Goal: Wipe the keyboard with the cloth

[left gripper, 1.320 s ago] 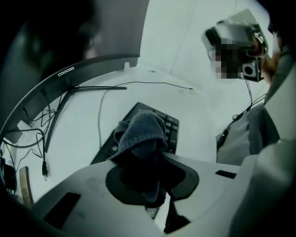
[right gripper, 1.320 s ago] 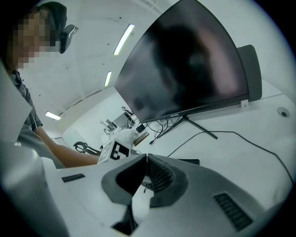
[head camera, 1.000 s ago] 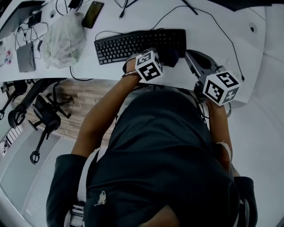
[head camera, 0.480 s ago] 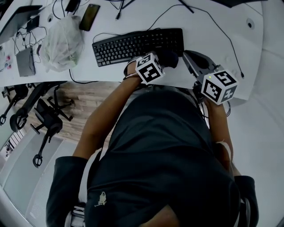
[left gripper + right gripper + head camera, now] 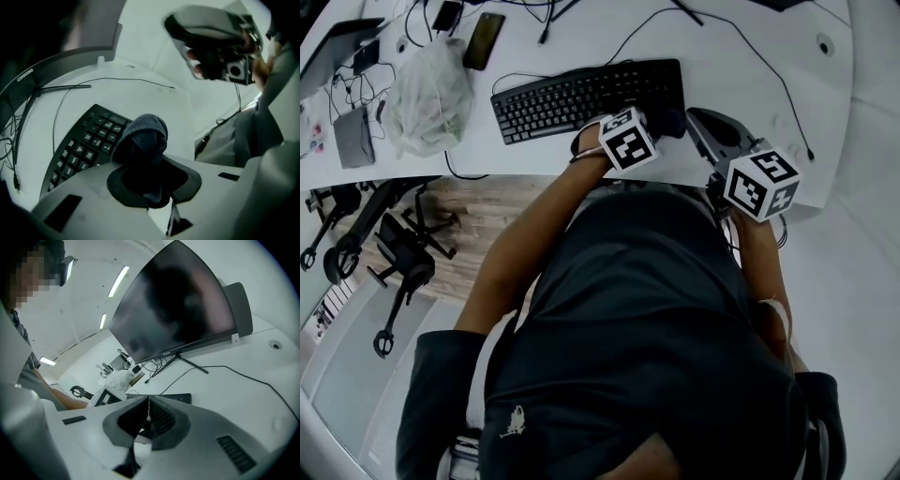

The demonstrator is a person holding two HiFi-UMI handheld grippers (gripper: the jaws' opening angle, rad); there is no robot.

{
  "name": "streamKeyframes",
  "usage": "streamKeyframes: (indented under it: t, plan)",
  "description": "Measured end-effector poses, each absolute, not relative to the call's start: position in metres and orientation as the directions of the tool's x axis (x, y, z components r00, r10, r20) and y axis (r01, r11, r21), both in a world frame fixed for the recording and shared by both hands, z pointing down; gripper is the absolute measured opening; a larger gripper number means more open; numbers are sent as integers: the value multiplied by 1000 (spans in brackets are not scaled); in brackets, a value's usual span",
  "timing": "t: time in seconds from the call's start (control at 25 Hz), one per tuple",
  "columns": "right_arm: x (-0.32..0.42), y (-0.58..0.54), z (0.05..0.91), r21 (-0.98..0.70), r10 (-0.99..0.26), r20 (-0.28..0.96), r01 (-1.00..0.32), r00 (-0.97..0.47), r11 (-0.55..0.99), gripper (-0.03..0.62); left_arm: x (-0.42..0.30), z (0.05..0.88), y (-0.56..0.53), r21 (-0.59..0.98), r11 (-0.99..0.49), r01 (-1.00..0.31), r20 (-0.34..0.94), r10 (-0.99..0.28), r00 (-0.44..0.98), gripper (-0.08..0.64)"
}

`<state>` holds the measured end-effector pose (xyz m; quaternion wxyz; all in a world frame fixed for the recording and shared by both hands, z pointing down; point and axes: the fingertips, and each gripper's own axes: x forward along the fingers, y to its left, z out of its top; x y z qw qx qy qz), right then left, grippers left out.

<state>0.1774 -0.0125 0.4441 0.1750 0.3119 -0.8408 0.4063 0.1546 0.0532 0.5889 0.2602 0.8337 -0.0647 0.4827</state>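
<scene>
Left gripper [image 5: 146,165] clamped on dark cloth [image 5: 143,136], at keyboard's [image 5: 572,97] near right end. Right gripper [image 5: 148,404]: jaws together, nothing between.

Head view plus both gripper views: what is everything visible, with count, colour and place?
keyboard: one, black, mid-desk
cloth: one, dark blue-grey, bunched by keyboard's right end
plastic bag: one, translucent white, desk left
phone: one, dark, beyond the bag
monitor: one, black, curved, desk rear
desk: one, white
chair: at least one, black, floor left
left gripper: white, jaws shut on cloth
right gripper: white, jaws together, empty, right of keyboard
</scene>
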Motion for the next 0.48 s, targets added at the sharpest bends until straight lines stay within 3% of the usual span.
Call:
streamKeyframes:
  t: [0.08, 0.28, 0.48]
  plan:
    - [183, -16, 446, -573, -388, 551, -673, -739, 468, 11, 161, 591, 65, 353, -878, -324, 843, 148, 517, 54]
    - [184, -22, 447, -577, -390, 551, -674, -738, 461, 11, 162, 582, -33, 215, -874, -435, 845, -56, 532, 55]
    - [185, -18, 450, -586, -390, 549, -673, -739, 451, 11, 164, 592, 15, 363, -858, -364, 839, 131, 528, 54]
